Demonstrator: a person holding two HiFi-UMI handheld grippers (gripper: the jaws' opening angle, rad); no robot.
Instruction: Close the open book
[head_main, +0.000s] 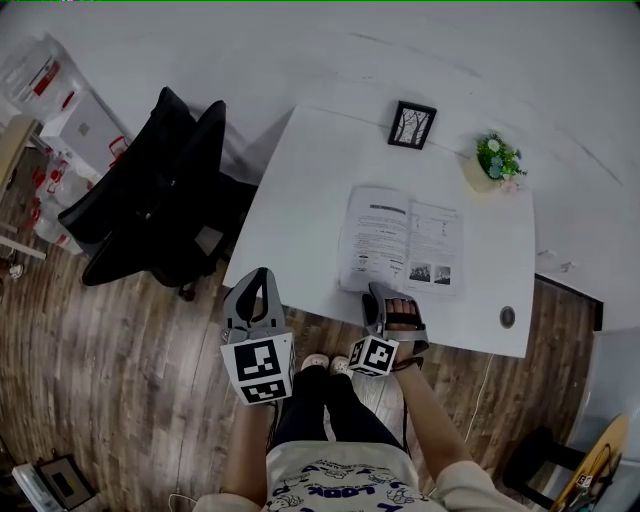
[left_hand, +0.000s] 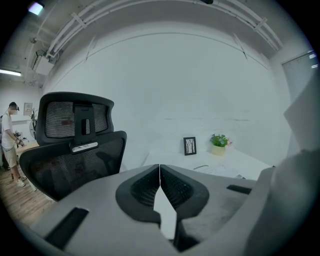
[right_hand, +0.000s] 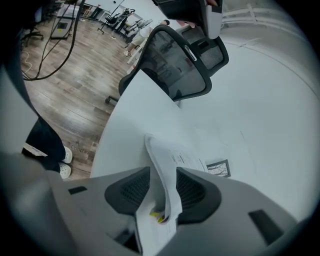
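The open book (head_main: 405, 240) lies flat on the white table (head_main: 300, 180), pages up, close to the front edge. My right gripper (head_main: 385, 298) is at the book's near edge. In the right gripper view the right gripper (right_hand: 162, 187) is shut on a bundle of the book's pages (right_hand: 160, 160), which curve up between the pads. My left gripper (head_main: 262, 272) hangs off the table's front left corner. Its pads meet with nothing between them in the left gripper view (left_hand: 159, 167), where the book (left_hand: 220, 170) shows far ahead to the right.
A black picture frame (head_main: 412, 125) and a small potted plant (head_main: 497, 158) stand at the table's back. A black mesh office chair (head_main: 160, 200) is left of the table. A cable grommet (head_main: 507, 317) is at the front right. A person (left_hand: 9, 135) stands far off.
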